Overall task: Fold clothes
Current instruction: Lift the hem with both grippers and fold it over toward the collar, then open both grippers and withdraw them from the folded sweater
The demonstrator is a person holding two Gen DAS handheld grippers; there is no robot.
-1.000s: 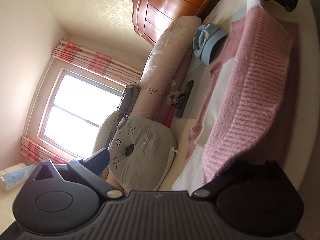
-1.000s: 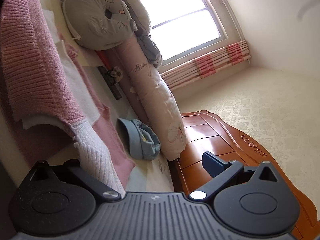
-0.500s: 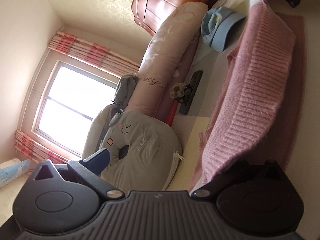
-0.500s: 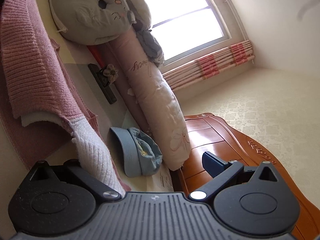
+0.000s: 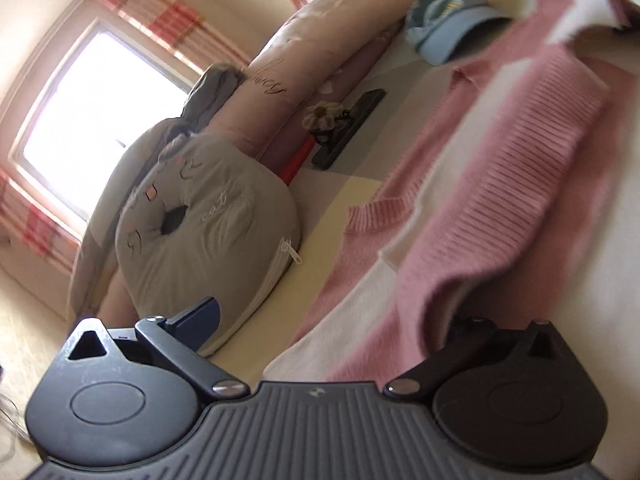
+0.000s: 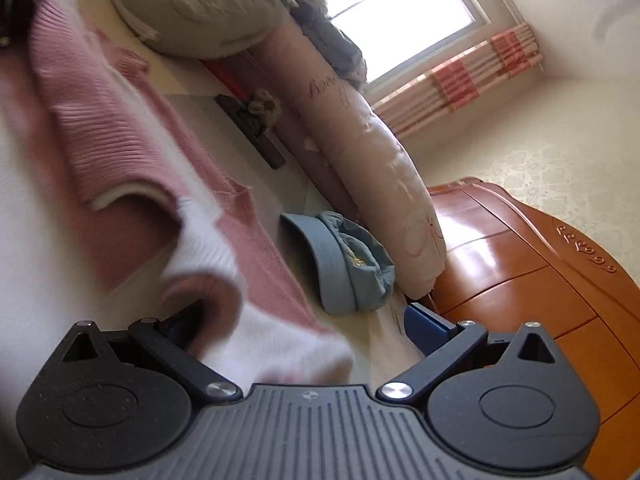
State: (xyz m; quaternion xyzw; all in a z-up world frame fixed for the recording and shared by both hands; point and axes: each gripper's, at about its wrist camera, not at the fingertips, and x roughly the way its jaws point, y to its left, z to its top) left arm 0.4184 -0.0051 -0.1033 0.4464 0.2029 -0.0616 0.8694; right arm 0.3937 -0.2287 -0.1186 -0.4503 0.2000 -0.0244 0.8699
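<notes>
A pink and white knit sweater [image 5: 460, 216] lies spread on the bed, with one sleeve folded across its body. My left gripper [image 5: 332, 320] is open, its fingers wide apart. The pink sleeve end drapes over and hides its right finger, while the blue left fingertip [image 5: 202, 318] is bare. In the right wrist view the sweater [image 6: 100, 128] fills the left side, and its white cuff [image 6: 280, 348] lies between the fingers of my open right gripper [image 6: 304, 326]. The cuff covers that gripper's left finger. Motion blur softens the cloth.
A grey cat cushion [image 5: 200, 232], a long pink bolster [image 5: 320, 64], a blue cap [image 5: 448, 28] and a dark flat object with a flower [image 5: 344, 128] line the bed's far side. The wooden headboard [image 6: 520, 256] stands beyond the cap [image 6: 344, 264].
Both grippers have swung lower over the bed. The sleeve has come down onto the sweater's body. Both stay wide apart throughout.
</notes>
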